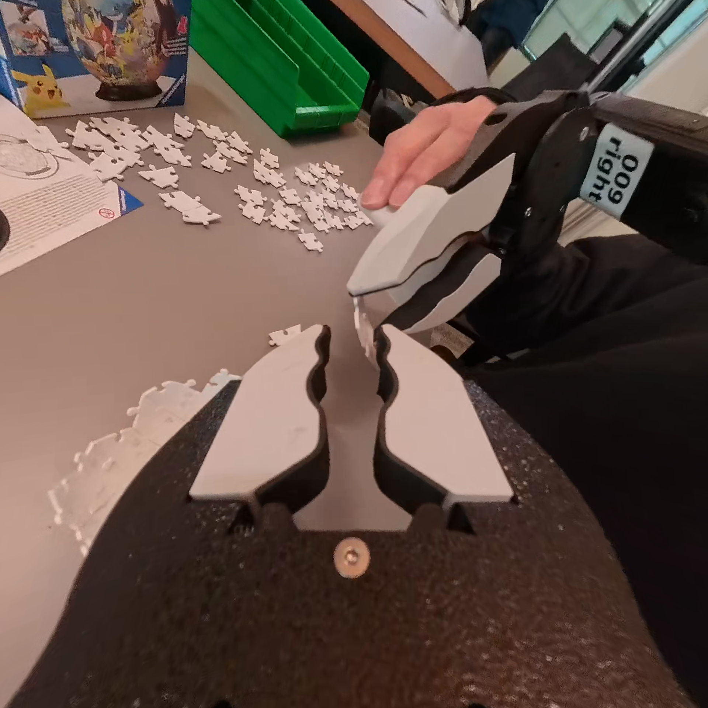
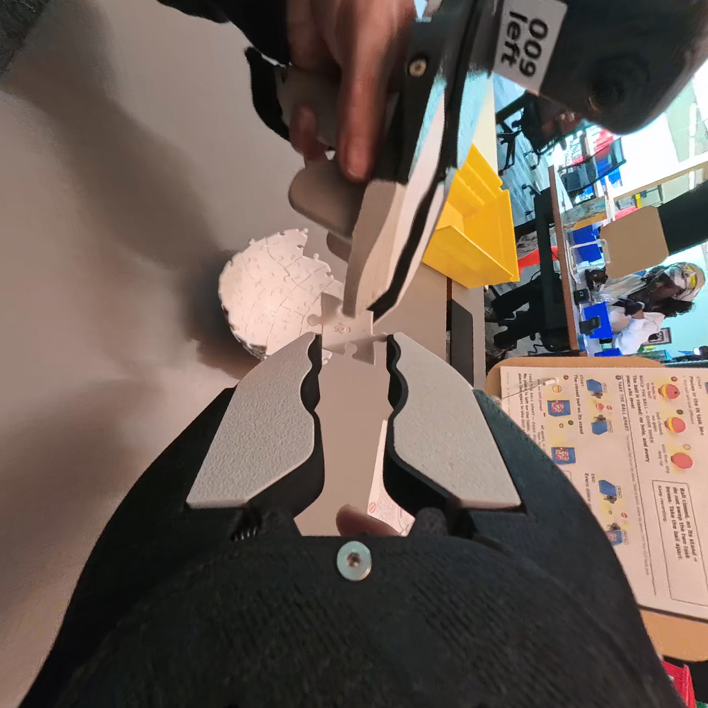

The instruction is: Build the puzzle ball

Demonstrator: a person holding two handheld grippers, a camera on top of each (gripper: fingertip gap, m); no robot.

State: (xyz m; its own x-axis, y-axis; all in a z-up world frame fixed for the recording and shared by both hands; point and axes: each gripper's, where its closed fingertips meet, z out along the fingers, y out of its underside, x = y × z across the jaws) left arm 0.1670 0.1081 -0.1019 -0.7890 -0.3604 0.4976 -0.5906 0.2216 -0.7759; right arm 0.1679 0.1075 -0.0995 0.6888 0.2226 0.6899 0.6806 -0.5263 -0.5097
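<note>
The right gripper (image 2: 351,339) pinches a white puzzle piece (image 2: 344,333) edge to edge between its fingertips. The left gripper (image 1: 353,337) is spread wide, with the piece just inside its right fingertip; the contact there is hard to make out. The half-built puzzle ball (image 2: 268,291), a curved white shell, sits on the grey table (image 1: 153,306) behind the piece, partly hidden by both grippers, while loose pieces (image 1: 306,199) lie well apart near the puzzle box (image 1: 115,57), which is cut off at the frame edge.
</note>
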